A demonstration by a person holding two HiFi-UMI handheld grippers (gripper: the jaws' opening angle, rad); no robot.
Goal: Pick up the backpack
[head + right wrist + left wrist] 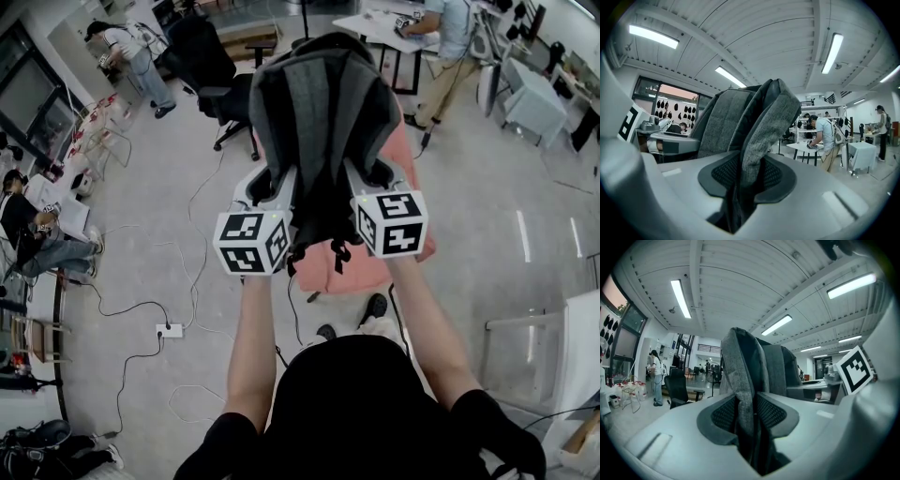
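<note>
Left gripper (751, 416) and right gripper (752, 177) sit side by side, each with its jaws pinched narrow on a grey padded shoulder strap (740, 376) of the backpack (323, 103). The backpack is held up in the air, above the floor (487, 187). It covers both sets of fingertips in the head view and hides most of a pink object (375, 267) beneath it.

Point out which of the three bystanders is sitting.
The person in black at the head view's left edge sits, legs out. The person top left and the person top right both stand.
</note>
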